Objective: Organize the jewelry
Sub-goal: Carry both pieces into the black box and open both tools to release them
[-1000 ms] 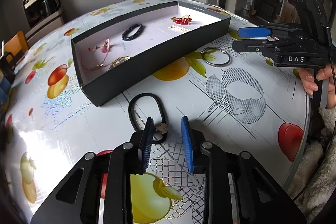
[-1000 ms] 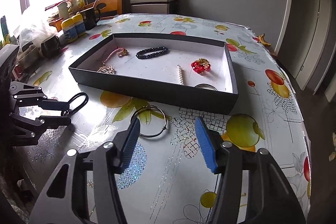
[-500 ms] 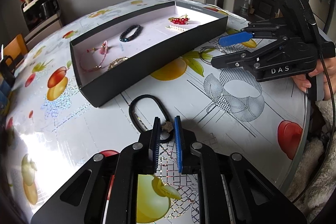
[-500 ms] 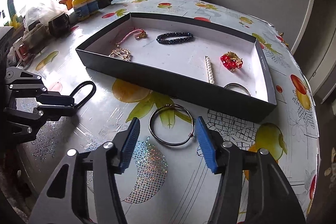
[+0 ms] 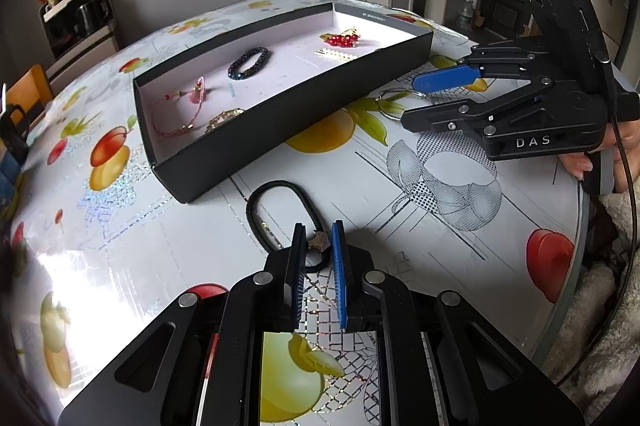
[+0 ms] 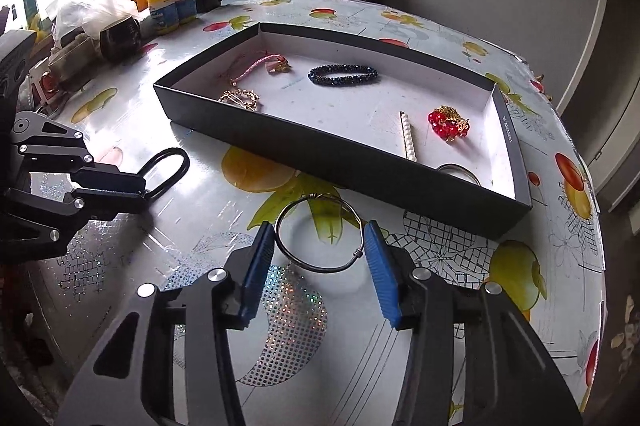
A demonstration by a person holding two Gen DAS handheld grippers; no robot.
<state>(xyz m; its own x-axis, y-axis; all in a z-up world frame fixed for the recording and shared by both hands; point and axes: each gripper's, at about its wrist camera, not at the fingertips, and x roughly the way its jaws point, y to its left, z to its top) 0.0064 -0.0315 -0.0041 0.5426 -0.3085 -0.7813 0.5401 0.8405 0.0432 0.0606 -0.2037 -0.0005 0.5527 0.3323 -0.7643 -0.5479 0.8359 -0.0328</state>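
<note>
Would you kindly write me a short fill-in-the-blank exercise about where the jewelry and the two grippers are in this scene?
1. The left gripper is pinching the black ____ lying on the table.
2. The silver bangle lies between the closing jaws of the ____ gripper, outside the box.
3. The red bead cluster lies ____ the black box.
4. The dark beaded bracelet lies in the box beside the ____ cord bracelet.

Missing words: hair tie; right; inside; pink
</note>
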